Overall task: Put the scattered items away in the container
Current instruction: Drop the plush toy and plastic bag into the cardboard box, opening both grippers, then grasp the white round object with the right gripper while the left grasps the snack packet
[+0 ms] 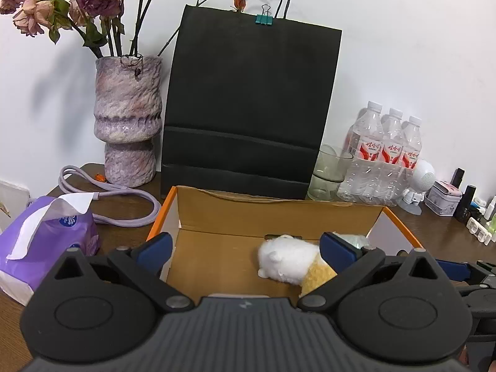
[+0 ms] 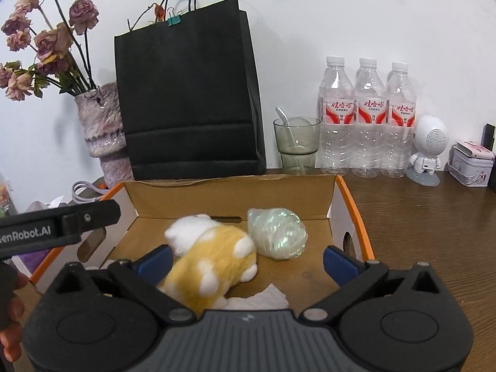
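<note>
The plush toy (image 2: 214, 260) lies inside the cardboard box (image 2: 229, 198), between the spread fingers of the right gripper (image 2: 248, 260), beside a wrapped green bundle (image 2: 277, 232) and a tissue (image 2: 257, 300). The left gripper (image 1: 245, 251), also spread and holding nothing, hovers over the box's bare left floor.

Desk clutter along a white wall

A black paper bag (image 2: 186, 99) stands at the back with a teal clip (image 2: 174, 20) on its top edge; left of it is a mottled purple vase (image 1: 128, 117) of dried roses (image 1: 62, 3). A lilac cable (image 1: 124, 198) and a tissue pack (image 1: 46, 238) lie on the wooden table (image 2: 418, 217). To the bag's right stand a glass (image 2: 296, 145), three water bottles (image 2: 367, 117), an astronaut speaker (image 2: 429, 148) and a tin (image 2: 471, 164).
</note>
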`<state>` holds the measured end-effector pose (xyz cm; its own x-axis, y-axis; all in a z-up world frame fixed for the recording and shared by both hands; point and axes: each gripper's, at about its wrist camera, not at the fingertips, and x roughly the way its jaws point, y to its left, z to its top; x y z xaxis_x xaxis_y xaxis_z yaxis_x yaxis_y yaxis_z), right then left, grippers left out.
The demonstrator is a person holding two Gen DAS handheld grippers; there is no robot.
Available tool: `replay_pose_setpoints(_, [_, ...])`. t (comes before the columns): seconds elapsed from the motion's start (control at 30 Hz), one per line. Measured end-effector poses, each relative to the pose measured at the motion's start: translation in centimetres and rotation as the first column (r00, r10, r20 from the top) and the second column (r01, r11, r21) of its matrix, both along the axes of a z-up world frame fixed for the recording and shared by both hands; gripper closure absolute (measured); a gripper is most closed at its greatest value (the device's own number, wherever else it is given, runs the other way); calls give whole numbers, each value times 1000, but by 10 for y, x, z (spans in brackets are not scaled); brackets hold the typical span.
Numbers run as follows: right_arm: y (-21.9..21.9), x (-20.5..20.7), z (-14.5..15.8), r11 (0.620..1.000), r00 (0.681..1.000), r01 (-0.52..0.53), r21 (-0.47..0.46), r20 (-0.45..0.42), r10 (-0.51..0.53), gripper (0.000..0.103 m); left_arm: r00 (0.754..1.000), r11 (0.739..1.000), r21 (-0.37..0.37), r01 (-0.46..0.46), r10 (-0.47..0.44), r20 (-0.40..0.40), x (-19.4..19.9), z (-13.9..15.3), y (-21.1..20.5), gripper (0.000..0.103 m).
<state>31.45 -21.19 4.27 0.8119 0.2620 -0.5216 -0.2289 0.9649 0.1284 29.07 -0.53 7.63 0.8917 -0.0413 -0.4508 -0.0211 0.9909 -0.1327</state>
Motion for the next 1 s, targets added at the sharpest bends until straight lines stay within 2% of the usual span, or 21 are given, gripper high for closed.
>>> replay_pose_setpoints(0.27, [3,-7,5,1000,1000,-13,-19,11,14,0,1000,1000,-1,-1,1,17,-14,6,-2,0])
replay_pose_setpoints(0.47, [-3,-28,16,1000,999,-9,-10,43,9,0,999,1000,-9,0,0,35,-41,13,-1,0])
replay_pose_setpoints(0.73, [-25,-89,20,998,997,-5,-63,73,10,0,997,999,38,15,-18,74,-101,21,11,0])
replay_pose_setpoints(0.83, [-36,-115,15,996,997,-7,-93,71,14,0,998,997,76,2,-7,61,-122,18,19,0])
replay_pose_setpoints(1.0, [-54,-153,-1,990,999,5,-140,39,1,0,999,996,87,11,-14,38,-157,10,34,0])
